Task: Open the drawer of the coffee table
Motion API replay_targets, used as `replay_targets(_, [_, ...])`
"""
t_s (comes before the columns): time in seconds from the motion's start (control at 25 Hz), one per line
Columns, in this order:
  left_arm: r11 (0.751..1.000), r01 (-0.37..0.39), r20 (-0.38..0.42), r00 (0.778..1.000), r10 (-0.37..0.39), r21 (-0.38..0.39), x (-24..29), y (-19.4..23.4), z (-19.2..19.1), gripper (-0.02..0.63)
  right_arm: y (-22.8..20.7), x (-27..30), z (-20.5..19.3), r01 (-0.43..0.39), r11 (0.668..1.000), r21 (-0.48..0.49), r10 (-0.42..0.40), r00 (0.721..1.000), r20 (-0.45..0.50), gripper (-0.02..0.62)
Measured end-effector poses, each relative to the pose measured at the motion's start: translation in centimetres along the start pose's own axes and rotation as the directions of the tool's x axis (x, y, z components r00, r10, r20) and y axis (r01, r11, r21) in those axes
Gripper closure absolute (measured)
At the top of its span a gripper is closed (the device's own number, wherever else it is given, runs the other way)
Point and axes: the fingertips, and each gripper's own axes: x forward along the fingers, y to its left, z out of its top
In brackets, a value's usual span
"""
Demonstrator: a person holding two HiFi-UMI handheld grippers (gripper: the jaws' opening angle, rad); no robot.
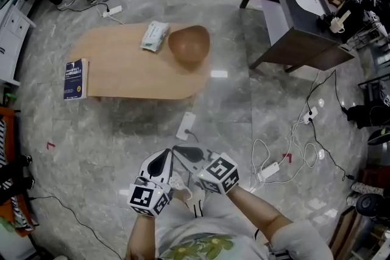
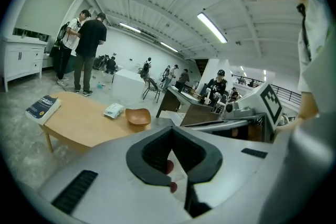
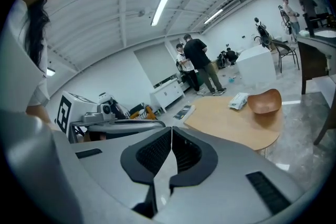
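A low, oval, light-wood coffee table stands on the grey marble floor, well apart from both grippers. On it are a dark blue book, a white wipes packet and a brown wooden bowl. Its drawer cannot be made out from above. The left gripper and right gripper hang side by side, jaws closed on nothing.

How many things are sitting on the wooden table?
3: a blue book at the left end, a white packet at the far edge, a brown bowl beside it.
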Motion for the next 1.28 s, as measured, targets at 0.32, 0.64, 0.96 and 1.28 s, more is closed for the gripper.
replay_targets(0.32, [1.0, -0.022, -0.007, 1.0, 0.022, -0.011, 2.8, 2.3, -3.7, 0.597, -3.2, 2.1, -3.3, -0.007, 1.0, 0.008, 0.007, 1.0, 0.005, 0.574])
replay_targets(0.64, [0.999, -0.036, 0.025, 0.999, 0.037, -0.039, 6.9, 5.8, -6.9, 0.597, -7.8, 5.3, -6.0, 0.004, 1.0, 0.005, -0.004, 0.999, 0.034, 0.574])
replay_targets(0.96, [0.997, -0.044, 0.036, 0.998, 0.047, -0.071, 9.6, 8.7, -10.9, 0.597, -11.0, 8.0, -9.5, -0.014, 1.0, 0.008, 0.013, 0.999, 0.037, 0.574])
replay_targets(1.28, [0.994, -0.074, 0.065, 0.995, 0.08, -0.086, 12.2, 12.1, -13.1, 0.597, -14.4, 11.2, -11.5, -0.011, 1.0, 0.009, 0.01, 0.999, 0.053, 0.574])
